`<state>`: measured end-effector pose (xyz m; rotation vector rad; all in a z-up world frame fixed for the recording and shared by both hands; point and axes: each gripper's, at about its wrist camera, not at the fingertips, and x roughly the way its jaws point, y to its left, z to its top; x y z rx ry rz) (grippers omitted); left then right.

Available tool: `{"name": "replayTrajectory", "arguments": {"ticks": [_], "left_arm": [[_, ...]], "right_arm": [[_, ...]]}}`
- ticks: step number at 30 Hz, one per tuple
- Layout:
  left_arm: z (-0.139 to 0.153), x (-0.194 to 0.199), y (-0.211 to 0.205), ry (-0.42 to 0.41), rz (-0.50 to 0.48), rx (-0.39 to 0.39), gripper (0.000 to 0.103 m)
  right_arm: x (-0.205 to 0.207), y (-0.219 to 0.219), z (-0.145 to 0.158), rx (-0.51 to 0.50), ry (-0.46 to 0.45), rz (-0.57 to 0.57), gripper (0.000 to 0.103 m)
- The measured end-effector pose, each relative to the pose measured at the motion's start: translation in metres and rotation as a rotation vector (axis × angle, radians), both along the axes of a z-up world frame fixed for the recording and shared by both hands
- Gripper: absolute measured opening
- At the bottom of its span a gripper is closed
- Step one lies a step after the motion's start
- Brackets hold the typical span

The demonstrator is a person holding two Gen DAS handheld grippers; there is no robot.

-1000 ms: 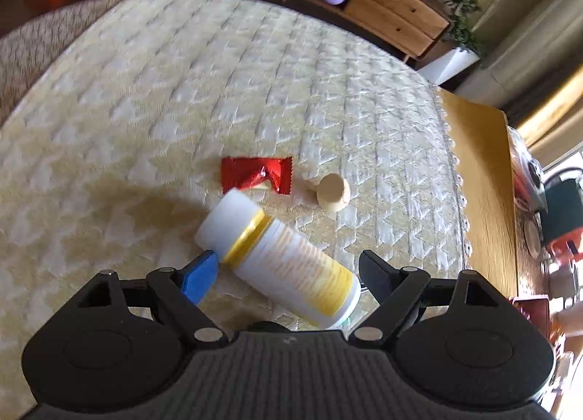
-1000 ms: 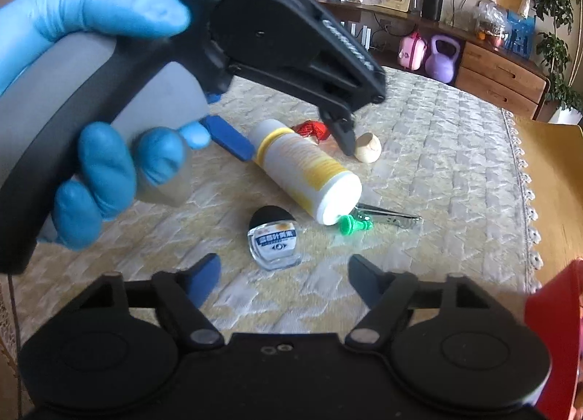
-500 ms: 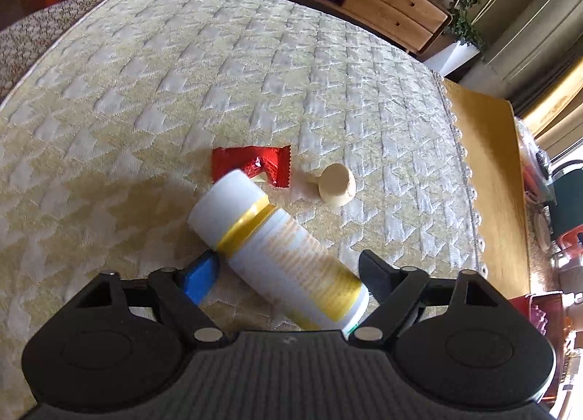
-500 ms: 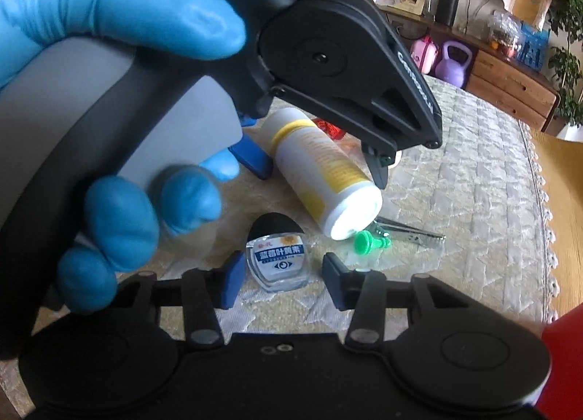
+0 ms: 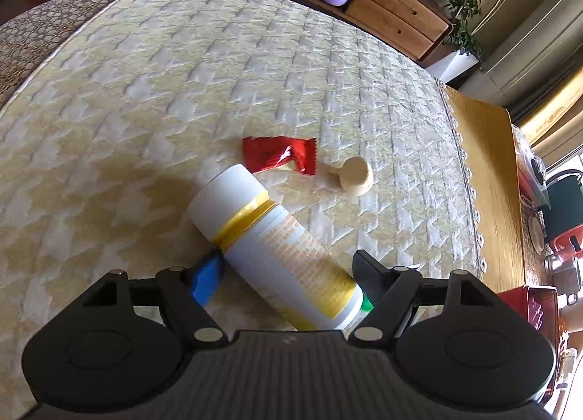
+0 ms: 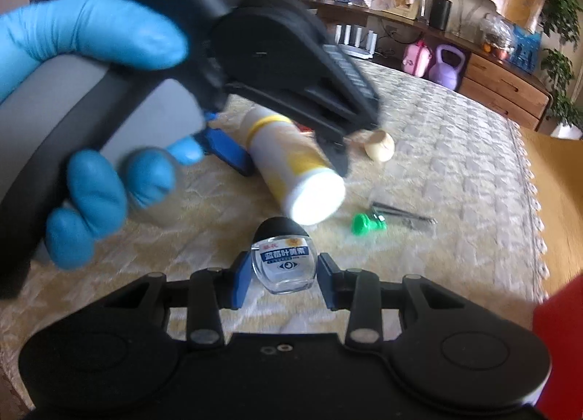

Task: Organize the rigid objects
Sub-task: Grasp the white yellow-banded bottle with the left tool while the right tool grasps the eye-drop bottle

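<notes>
Your left gripper (image 5: 288,274) straddles the white bottle (image 5: 277,241), which lies on its side on the quilted cloth (image 5: 182,74), cap end pointing away and flat base towards the camera. The blue finger (image 5: 206,276) touches the bottle just below its yellow band, and the black one sits at the base end on the other side. The grip looks seated, but you cannot be certain from the left wrist view alone that both pads press. The right wrist view shows the same bottle (image 6: 291,161) between those fingers, with your blue-gloved hand (image 6: 91,150) around the handle. Your right gripper (image 6: 282,279) has just been closing, and the small clear bottle (image 6: 286,261) with a black cap and a blue-and-white label stands between its fingers. Both pads lie right at its sides; contact looks likely, though a sliver of gap on each side cannot be ruled out. Beyond the white bottle lie a red wrapper (image 5: 278,157) and, just beside it, a cream knob (image 5: 355,176). To the right of the bottle's base, a green pin (image 6: 366,223) and a metal clip (image 6: 404,214) lie on the cloth, near each other.
</notes>
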<state>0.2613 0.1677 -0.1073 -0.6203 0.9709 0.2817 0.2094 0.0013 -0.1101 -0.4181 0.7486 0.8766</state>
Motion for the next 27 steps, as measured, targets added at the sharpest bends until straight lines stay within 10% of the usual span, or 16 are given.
{"name": "replayTrajectory", "arguments": {"ticks": [7, 27], "left_arm": [[0.005, -0.023, -0.004, -0.012, -0.036, 0.010, 0.057], [0.013, -0.079, -0.065, -0.033, -0.230, 0.124, 0.048]], "right_arm": [[-0.008, -0.034, 0.007, 0.033, 0.029, -0.074, 0.037], [-0.049, -0.135, 0.049, 0.099, 0.012, -0.246, 0.037]]}}
